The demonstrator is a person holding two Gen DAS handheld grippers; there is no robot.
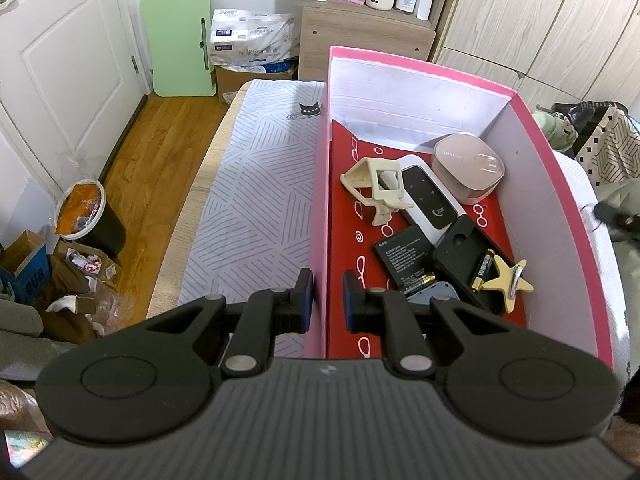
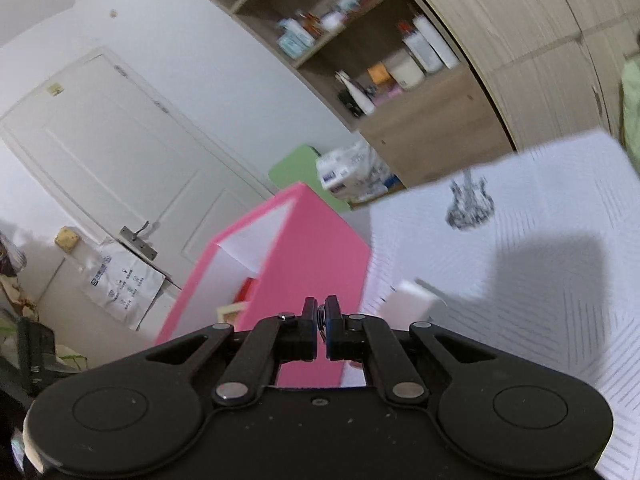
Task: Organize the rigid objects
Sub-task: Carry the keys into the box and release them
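Observation:
A pink box [image 1: 420, 65] stands on the bed. On its red floor lie a cream plastic bracket [image 1: 376, 186], a white and black device [image 1: 430, 200], a pink rounded case [image 1: 468, 166], a flat black battery [image 1: 404, 258], a black holder [image 1: 464, 256] with a cylindrical battery [image 1: 482, 270], and a star-shaped clip [image 1: 510, 282]. My left gripper [image 1: 328, 280] straddles the box's left wall near its front end, pads pressed on it. In the blurred right wrist view, my right gripper [image 2: 321, 308] hangs beside the pink box [image 2: 320, 248], shut on a small metal spring [image 2: 320, 316].
A white block [image 2: 408, 304] lies on the striped bed sheet [image 2: 520, 280] right of the box. Left of the bed are wooden floor, a waste bin [image 1: 86, 216] and cartons. A shelf unit [image 1: 364, 12] with bottles and wardrobes stand behind.

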